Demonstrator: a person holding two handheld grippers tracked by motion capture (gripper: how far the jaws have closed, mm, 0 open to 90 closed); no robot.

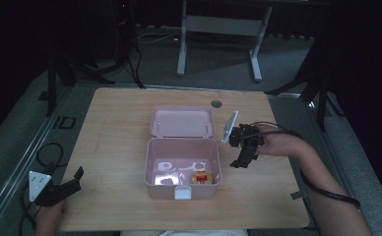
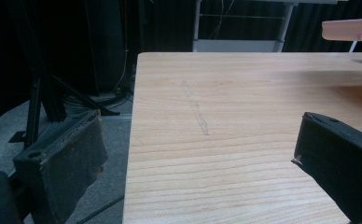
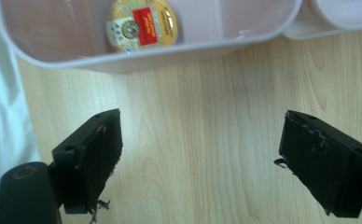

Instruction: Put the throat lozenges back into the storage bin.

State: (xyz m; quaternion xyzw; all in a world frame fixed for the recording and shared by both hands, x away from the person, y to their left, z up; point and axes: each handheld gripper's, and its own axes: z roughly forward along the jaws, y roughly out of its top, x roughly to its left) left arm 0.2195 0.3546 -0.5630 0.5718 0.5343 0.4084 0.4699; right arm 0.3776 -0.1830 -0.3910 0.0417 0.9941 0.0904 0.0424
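one small jar point(image 1: 202, 177), maybe jam, lay in the box point(image 1: 152, 167); both the right gripper point(image 1: 243, 156) and the left gripper point(image 1: 71, 183) were spread empty, closing the lid point(image 1: 181, 122) probably next.

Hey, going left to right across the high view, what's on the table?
Left claw at the table's left edge → open pink plastic lunch box holding a small round yellow-lidded container → right claw, open beside the box.

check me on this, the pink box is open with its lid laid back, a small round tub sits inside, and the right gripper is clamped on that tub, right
Not quite. The right gripper is not clamped on the tub: in the right gripper view its jaws stand wide apart over bare table, outside the box. The rest holds: the lid is laid back and the tub sits inside.
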